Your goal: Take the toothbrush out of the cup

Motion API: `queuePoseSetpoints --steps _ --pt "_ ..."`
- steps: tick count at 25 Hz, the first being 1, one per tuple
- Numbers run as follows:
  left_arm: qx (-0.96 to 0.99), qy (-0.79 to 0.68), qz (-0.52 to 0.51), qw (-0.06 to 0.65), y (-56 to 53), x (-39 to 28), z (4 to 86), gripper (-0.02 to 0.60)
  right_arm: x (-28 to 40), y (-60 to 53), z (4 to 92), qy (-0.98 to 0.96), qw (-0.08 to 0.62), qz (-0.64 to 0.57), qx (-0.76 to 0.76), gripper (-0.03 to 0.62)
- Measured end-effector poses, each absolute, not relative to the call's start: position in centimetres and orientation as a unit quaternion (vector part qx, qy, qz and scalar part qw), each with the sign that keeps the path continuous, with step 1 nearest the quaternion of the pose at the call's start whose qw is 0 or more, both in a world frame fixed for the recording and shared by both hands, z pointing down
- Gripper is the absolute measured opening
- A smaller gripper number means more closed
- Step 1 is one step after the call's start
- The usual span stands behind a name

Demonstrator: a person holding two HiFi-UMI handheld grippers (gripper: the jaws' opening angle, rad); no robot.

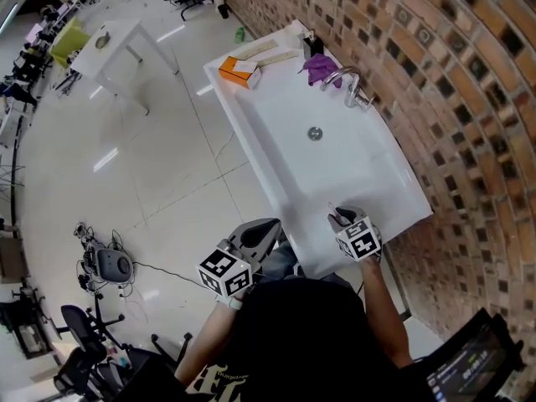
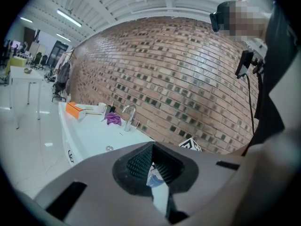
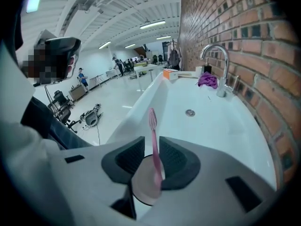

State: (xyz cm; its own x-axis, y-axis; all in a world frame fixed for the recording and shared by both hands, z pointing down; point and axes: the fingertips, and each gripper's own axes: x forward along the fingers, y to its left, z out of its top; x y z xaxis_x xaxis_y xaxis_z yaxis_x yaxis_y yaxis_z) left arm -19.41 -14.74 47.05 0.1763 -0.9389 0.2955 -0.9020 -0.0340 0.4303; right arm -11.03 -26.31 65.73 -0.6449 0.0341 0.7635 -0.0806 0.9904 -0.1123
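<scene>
A pink toothbrush (image 3: 153, 135) stands upright in a pale pink cup (image 3: 145, 188) on the near rim of the white sink (image 1: 335, 157). My right gripper (image 3: 151, 157) is open and points down at the cup, one jaw on each side of the brush handle. The handle runs close along the right pad, with a gap on its left. In the head view the right gripper (image 1: 339, 218) sits over the cup (image 1: 343, 221) at the sink's near edge. My left gripper (image 1: 266, 227) hangs off the sink's left side, shut, its pads meeting at the tips (image 2: 153, 147) with nothing in them.
A chrome faucet (image 1: 352, 86) stands at the brick wall, with a purple cloth (image 1: 318, 67) beside it. An orange box (image 1: 239, 71) lies on the sink's far corner. The drain (image 1: 315, 133) is mid-basin. White tables and chairs stand far off on the shiny floor.
</scene>
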Motion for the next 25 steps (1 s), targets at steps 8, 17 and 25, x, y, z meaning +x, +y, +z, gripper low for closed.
queuePoseSetpoints --steps 8,17,25 --pt "0.716 -0.643 -0.039 0.271 -14.9 -19.6 47.1 -0.003 -11.0 -26.7 66.2 -0.899 0.433 0.059 0.022 0.024" --pt "0.722 -0.637 -0.035 0.269 -15.4 -19.3 47.0 -0.003 -11.1 -26.9 65.9 -0.904 0.421 0.068 0.024 0.011" --pt "0.726 -0.632 -0.035 0.269 -15.4 -19.2 46.9 -0.003 -11.0 -26.8 64.3 -0.915 0.395 0.076 0.034 0.006"
